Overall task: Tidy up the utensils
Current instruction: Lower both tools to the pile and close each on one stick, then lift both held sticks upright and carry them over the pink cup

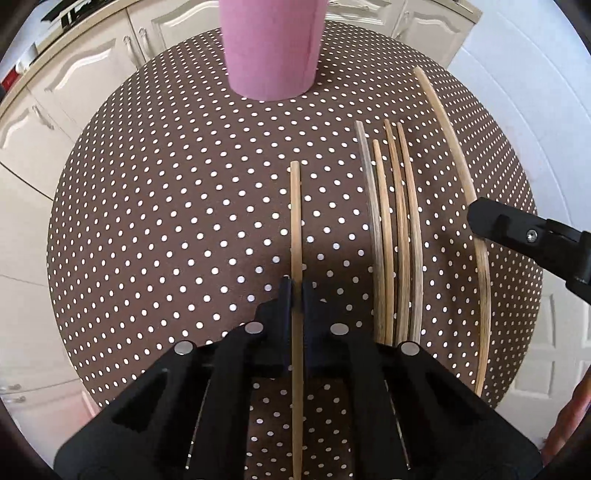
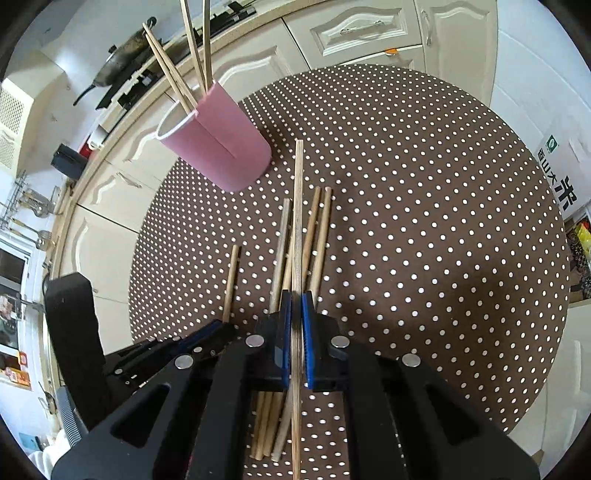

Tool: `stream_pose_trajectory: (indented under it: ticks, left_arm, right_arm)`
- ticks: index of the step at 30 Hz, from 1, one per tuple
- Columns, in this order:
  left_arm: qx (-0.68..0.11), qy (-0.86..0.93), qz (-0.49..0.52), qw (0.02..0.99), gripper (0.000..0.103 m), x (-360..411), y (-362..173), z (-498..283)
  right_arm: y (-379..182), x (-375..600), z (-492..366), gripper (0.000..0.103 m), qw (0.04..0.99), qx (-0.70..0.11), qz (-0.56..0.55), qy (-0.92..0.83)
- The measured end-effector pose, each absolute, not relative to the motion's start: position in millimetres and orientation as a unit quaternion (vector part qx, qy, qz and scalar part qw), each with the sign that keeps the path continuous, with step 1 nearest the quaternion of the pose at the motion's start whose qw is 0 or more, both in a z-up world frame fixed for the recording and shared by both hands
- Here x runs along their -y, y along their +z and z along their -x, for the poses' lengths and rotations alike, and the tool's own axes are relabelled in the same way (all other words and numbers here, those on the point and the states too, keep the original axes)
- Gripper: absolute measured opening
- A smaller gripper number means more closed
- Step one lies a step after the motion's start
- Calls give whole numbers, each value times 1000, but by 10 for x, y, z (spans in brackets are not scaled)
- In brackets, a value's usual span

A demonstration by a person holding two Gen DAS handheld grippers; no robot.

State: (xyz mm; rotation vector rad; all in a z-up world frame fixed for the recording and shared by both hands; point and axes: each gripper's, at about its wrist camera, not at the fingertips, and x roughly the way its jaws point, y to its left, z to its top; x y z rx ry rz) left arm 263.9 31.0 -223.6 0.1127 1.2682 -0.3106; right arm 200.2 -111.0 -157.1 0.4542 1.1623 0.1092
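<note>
My left gripper (image 1: 295, 291) is shut on a single bamboo chopstick (image 1: 295, 221) that points away from me over the brown dotted tablecloth (image 1: 166, 221). A pink cup (image 1: 273, 48) stands at the far side. My right gripper (image 2: 295, 306) is shut on another chopstick (image 2: 297, 206), held above a loose bundle of several chopsticks (image 2: 319, 236) on the cloth. In the right wrist view the pink cup (image 2: 218, 147) holds several upright chopsticks (image 2: 177, 66). The left gripper (image 2: 221, 326) and its chopstick (image 2: 231, 280) show at lower left. The right gripper (image 1: 476, 216) enters the left wrist view from the right.
The round table (image 2: 424, 258) has bare cloth on its right half. Cream kitchen cabinets (image 2: 351, 33) and a counter with a pan (image 2: 118, 62) lie beyond the table. The loose chopsticks (image 1: 391, 240) lie between the two grippers.
</note>
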Motion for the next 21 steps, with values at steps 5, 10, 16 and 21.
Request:
stream_pose_trajectory:
  ticks: [5,10,16,21]
  left_arm:
    - [-582,-144,-40,800,6,-439,-2119,-2659]
    - [-553,-132,-10,822,6,-569,-1812,-2737]
    - [-503,-110,35,857,6,-781,-1308,-2881]
    - [-459,-88,61,882,6,-1008,-967,-2874]
  right_arm:
    - [-1458,1045,-2048,5,818,-526,-229,46]
    - [-1180,1054,-2110,5,846,-482,-222,46]
    - [-811,1059,-2211,5,878,-425,-212,54]
    - [-598,1088,-2262,5,903,-376,-204,43]
